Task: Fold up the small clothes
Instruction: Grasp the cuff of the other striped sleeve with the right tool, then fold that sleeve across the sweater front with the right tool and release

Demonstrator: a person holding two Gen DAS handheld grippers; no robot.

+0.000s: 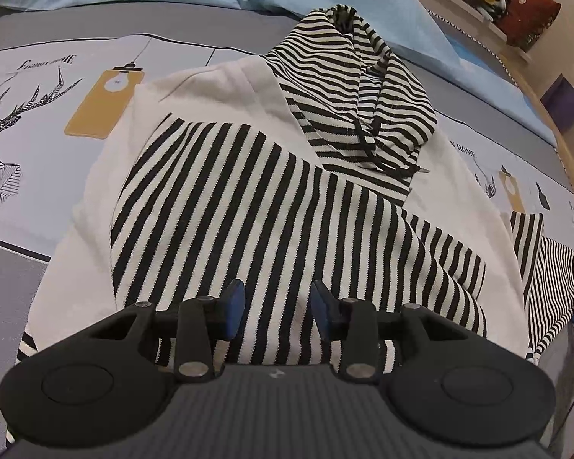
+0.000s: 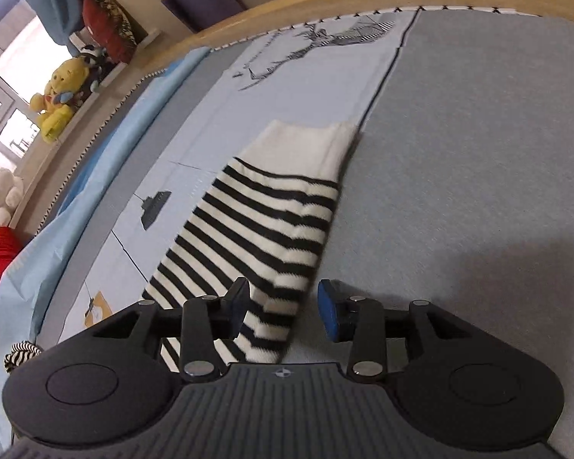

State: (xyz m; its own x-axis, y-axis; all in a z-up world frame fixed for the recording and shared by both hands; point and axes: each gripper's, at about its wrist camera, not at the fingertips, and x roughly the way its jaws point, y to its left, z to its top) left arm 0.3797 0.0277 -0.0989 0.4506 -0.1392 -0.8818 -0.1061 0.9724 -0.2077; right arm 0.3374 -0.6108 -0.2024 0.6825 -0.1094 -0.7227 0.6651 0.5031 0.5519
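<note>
Hovering over the folded-in sleeve, your left gripper (image 1: 277,308) has its jaws parted and gripping nothing, so the black-and-white striped knit hoodie (image 1: 248,191) lies flat on the printed grey-blue bedspread (image 1: 26,145), hood farthest away. Your right gripper (image 2: 283,311) sits low with jaws parted astride the other striped sleeve (image 2: 271,222), whose white cuff points away, likely ready to fold across.

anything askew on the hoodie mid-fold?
Yes. The striped sleeve is folded across the white body, but the other sleeve lies stretched out on the bedspread. The hood sits bunched and skewed to one side.
</note>
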